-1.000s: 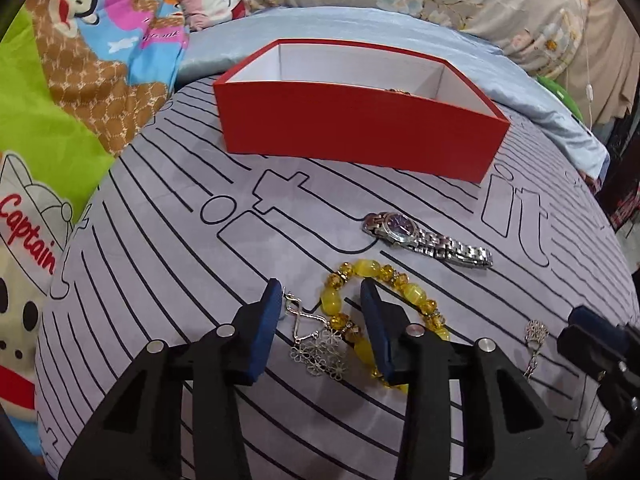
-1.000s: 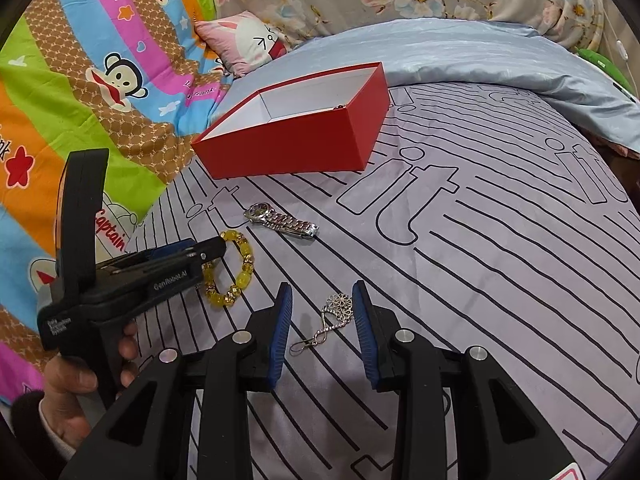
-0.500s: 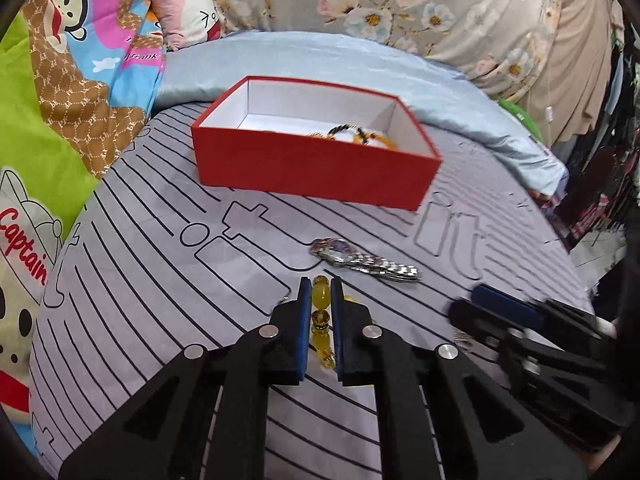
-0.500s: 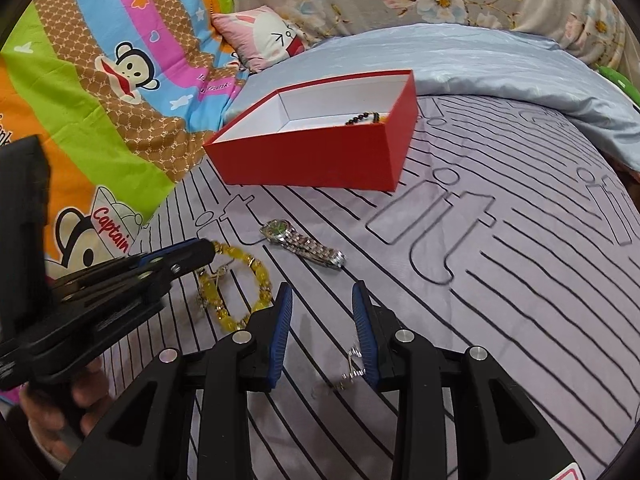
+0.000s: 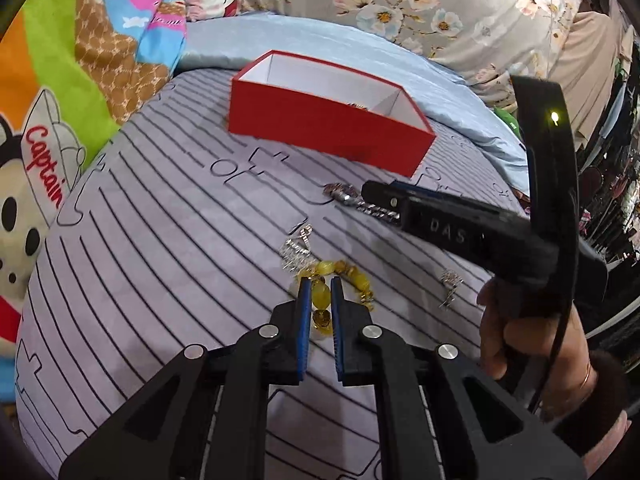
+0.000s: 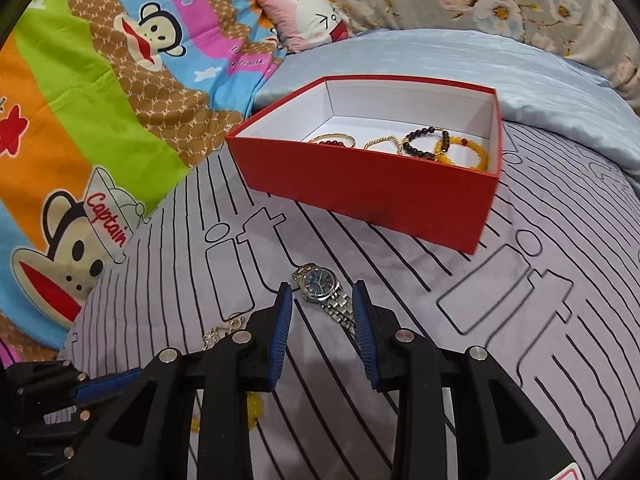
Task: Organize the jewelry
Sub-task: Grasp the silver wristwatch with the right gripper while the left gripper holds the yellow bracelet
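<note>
My left gripper [image 5: 319, 285] is shut on the yellow bead bracelet [image 5: 354, 280], pinching one bead just above the bed cover. A silver flower chain [image 5: 295, 252] lies touching the bracelet. A second silver pendant [image 5: 450, 286] lies to the right. My right gripper [image 6: 322, 302] is open, with its fingers on either side of the silver watch [image 6: 322, 288]. In the left wrist view the watch [image 5: 344, 194] is partly hidden by the right gripper. The red box [image 6: 360, 190] holds several bracelets [image 6: 424, 146].
The grey striped bed cover [image 5: 160, 260] carries everything. A blue pillow [image 6: 540, 76] lies behind the box, a cartoon blanket [image 6: 80, 120] to the left and a pink plush [image 6: 316, 12] at the back. The hand holding the right gripper [image 5: 540, 320] is at the right.
The left gripper has stayed shut on the yellow bracelet. The right gripper has moved from the silver pendant over to the watch, staying open.
</note>
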Action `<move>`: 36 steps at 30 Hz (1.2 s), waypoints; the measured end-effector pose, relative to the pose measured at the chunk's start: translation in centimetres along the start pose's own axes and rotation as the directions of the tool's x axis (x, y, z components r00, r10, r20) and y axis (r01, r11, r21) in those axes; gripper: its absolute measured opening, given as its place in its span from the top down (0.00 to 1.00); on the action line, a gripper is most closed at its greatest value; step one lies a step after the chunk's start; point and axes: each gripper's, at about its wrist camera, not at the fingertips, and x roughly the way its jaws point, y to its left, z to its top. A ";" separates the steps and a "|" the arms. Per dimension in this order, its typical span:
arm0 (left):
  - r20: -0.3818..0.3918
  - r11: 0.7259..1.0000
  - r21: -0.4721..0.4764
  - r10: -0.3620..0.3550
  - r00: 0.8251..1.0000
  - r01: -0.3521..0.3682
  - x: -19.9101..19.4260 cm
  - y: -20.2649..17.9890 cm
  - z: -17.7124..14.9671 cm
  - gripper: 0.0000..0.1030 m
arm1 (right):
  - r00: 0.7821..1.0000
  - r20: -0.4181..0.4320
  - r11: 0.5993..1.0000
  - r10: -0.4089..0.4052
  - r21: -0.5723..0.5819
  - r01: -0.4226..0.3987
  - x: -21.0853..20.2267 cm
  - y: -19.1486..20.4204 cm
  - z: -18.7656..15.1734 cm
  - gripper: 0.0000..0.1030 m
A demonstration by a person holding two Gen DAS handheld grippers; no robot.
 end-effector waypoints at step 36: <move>-0.045 0.999 -0.035 0.011 0.999 -0.012 1.6 1.6 -0.9 0.91 | 0.997 -0.067 0.997 -0.026 -0.080 0.021 3.1 0.8 0.3 0.74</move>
